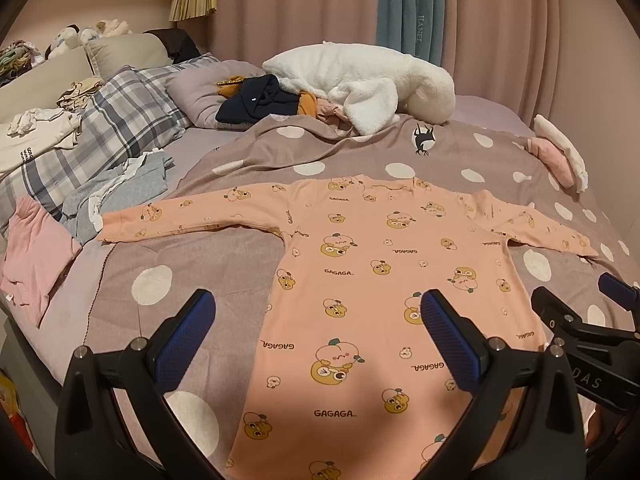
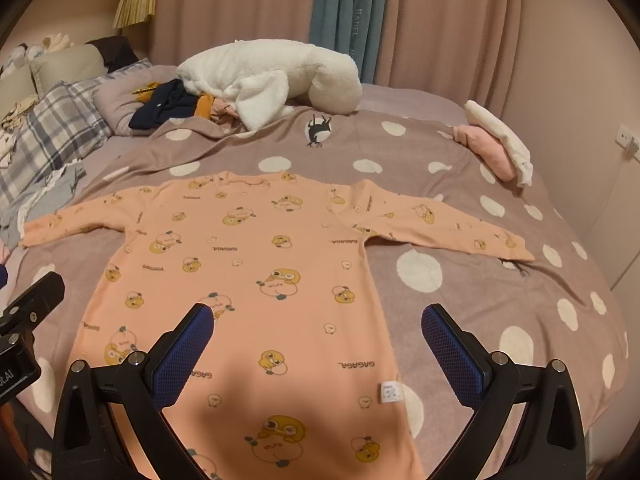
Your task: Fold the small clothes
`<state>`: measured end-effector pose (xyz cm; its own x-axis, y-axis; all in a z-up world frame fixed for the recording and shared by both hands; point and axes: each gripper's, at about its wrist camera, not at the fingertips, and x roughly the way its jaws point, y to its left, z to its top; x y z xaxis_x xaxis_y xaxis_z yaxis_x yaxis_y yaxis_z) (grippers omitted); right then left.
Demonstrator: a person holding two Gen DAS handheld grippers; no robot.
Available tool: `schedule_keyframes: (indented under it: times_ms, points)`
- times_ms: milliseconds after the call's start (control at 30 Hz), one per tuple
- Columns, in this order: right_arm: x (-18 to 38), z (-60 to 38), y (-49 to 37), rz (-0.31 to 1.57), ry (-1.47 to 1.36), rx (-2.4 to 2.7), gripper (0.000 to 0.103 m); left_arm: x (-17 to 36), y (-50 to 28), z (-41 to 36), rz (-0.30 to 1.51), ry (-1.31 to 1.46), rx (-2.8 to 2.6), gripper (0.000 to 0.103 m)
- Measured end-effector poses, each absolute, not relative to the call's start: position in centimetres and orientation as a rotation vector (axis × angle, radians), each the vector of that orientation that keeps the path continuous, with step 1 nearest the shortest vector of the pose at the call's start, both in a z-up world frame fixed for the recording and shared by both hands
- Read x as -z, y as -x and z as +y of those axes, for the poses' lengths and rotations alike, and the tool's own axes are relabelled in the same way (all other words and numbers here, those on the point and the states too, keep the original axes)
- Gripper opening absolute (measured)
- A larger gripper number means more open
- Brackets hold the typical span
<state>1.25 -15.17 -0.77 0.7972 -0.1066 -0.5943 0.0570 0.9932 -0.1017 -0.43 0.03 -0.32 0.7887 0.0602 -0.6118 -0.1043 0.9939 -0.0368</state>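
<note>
1. Peach shirt (image 1: 360, 264) spread flat on the dotted blanket (image 1: 192, 272) of the bed, sleeves out.
2. Left tongs (image 1: 316, 332) wide apart, empty, above the hem.
3. Right tongs (image 2: 318, 344) likewise wide apart, holding nothing.

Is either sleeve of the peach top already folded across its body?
No: in the right wrist view both sleeves of the peach top lie spread outward on the spotted blanket.

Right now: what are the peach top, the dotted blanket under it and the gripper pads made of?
Peach top: soft matte knit, likely cotton; lies limp and flat.
Dotted blanket: fuzzy, towel-like nap, probably fleece or terry.
Left gripper pads: blue, grid-textured, rubbery look; the right gripper has the same.
</note>
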Motion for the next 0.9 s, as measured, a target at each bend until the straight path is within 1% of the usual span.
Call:
schedule_keyframes:
  times_ms: [900]
  points:
    - [0.97,-14.96,-1.51,0.651,0.097,0.089,0.103,0.71,0.01,-0.28,0.675,0.068,-0.089,0.103]
